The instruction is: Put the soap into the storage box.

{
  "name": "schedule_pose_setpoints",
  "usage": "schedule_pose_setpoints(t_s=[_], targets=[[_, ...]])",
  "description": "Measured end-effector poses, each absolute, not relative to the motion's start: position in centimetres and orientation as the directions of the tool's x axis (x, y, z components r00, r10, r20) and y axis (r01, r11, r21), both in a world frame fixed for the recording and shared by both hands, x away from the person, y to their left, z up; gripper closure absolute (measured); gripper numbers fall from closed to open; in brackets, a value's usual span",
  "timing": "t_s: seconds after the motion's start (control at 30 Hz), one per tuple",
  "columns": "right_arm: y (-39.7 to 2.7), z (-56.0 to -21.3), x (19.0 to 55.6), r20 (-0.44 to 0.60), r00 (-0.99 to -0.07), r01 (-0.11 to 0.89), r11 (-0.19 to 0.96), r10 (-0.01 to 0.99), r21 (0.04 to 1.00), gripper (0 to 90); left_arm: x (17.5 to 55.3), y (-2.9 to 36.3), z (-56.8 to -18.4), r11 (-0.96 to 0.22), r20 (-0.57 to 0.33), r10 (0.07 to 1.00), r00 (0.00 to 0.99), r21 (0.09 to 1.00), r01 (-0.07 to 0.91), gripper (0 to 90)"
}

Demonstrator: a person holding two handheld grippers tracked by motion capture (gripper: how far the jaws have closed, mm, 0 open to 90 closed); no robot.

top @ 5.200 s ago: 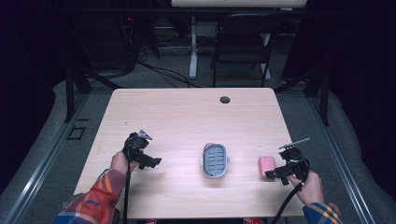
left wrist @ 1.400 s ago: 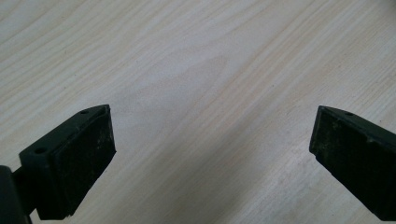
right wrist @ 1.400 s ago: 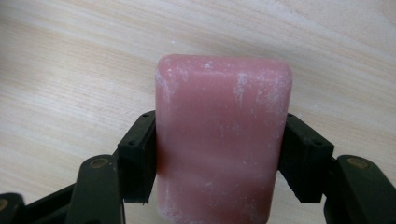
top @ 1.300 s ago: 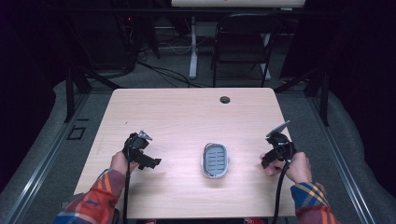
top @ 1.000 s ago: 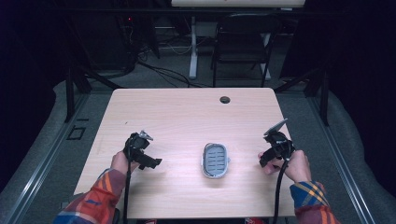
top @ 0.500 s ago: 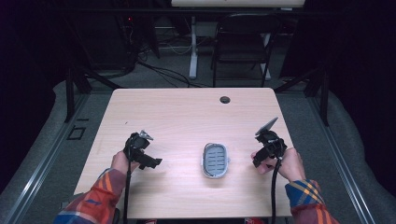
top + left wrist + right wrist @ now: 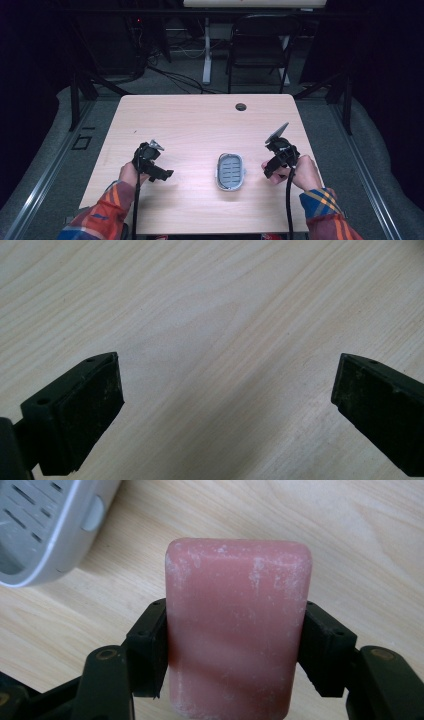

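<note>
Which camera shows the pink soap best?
The right gripper view: the pink soap bar sits close up, clamped between the right gripper's jaws. In the high view, gripper and hand hide it. The left gripper view looks at bare table.

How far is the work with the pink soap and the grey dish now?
Done: the right hand-held gripper has the pink soap bar clamped between its jaws, lifted from the table. In hand: it holds the bar just beside the grey soap dish. Left: the dish looks empty, so the soap probably goes in there. The left hand-held gripper is open and idle.
</note>
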State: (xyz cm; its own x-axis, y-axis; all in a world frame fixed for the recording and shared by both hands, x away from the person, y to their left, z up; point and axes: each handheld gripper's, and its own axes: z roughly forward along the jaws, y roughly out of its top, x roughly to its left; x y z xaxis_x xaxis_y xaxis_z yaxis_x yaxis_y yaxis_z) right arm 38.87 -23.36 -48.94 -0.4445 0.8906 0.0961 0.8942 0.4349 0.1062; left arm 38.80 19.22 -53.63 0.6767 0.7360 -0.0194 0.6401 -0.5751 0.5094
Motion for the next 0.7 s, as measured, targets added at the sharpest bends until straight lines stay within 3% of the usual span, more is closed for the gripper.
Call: schedule_pose_setpoints(t_s=[0.7], targets=[[-21.4,-46.2,40.0,0.083,-0.484,0.873,0.473,0.871,0.121,37.2,38.8,19.2,-53.6,-0.578,-0.021,0.733,0.68,0.508,0.639,0.3]])
